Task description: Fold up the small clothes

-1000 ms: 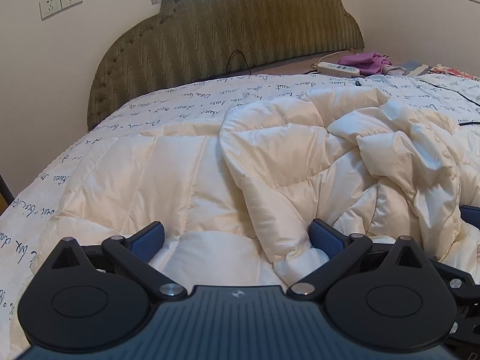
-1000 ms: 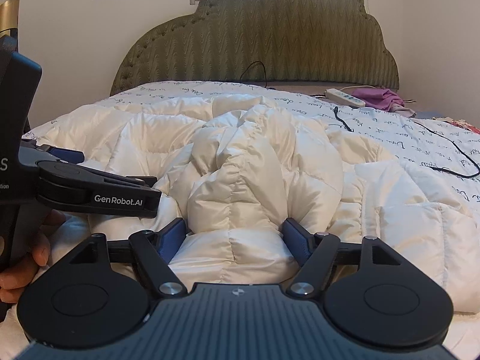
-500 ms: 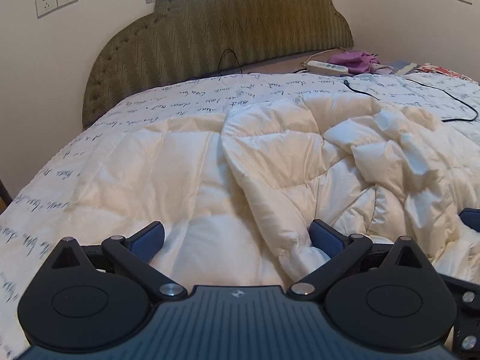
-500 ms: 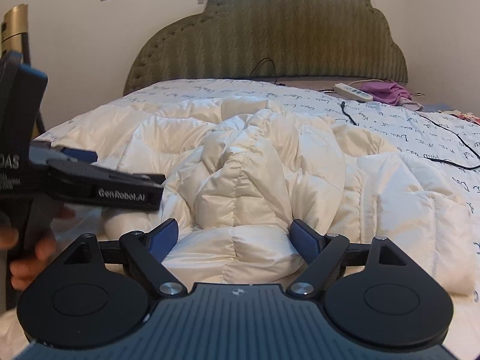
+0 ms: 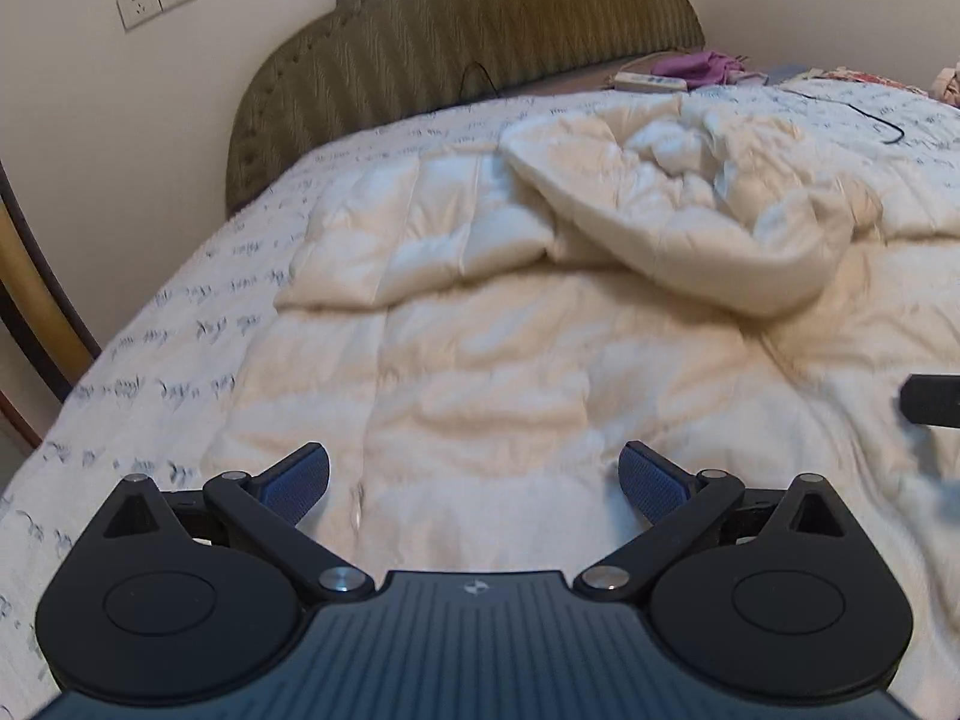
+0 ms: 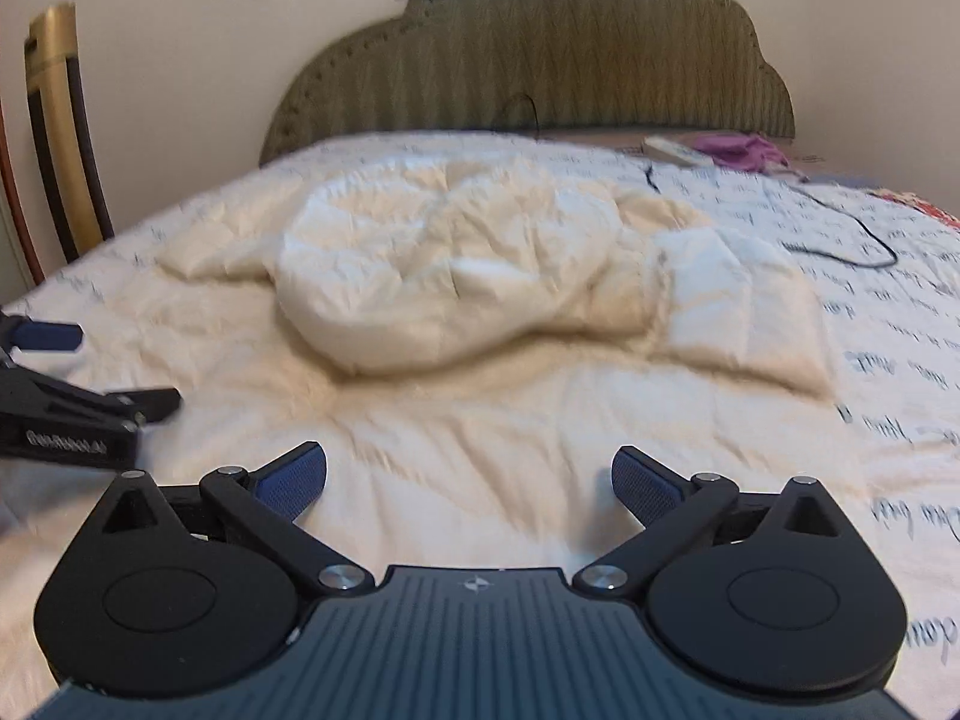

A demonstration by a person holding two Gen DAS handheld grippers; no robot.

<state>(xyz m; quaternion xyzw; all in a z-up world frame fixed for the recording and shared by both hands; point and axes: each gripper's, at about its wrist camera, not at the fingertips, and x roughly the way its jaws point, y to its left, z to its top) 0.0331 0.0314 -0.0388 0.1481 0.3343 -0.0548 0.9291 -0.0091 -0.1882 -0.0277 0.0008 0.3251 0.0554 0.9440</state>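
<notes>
A cream quilted padded garment (image 5: 480, 360) lies spread on the bed, its near part flat and its far part bunched into a rumpled heap (image 5: 690, 228). My left gripper (image 5: 474, 468) hovers open over the flat near part with nothing between its fingers. In the right wrist view the same heap (image 6: 480, 276) sits ahead, and my right gripper (image 6: 471, 465) has its jaws opening wide, with only flat fabric below them and nothing pinched. The left gripper (image 6: 60, 414) shows at that view's left edge, and the right gripper's tip (image 5: 930, 399) at the left wrist view's right edge.
White bedsheet (image 6: 888, 360) with dark script print surrounds the garment. Olive padded headboard (image 6: 540, 60) stands at the back. A power strip (image 6: 672, 150), purple cloth (image 6: 738, 147) and black cable (image 6: 852, 240) lie at the far right. A gold-and-black chair back (image 6: 60, 138) stands left.
Both grippers have pulled back from the heap, which now lies farther ahead. The right gripper's jaws have spread and no longer hug the fold. The left gripper's fingers stayed wide apart.
</notes>
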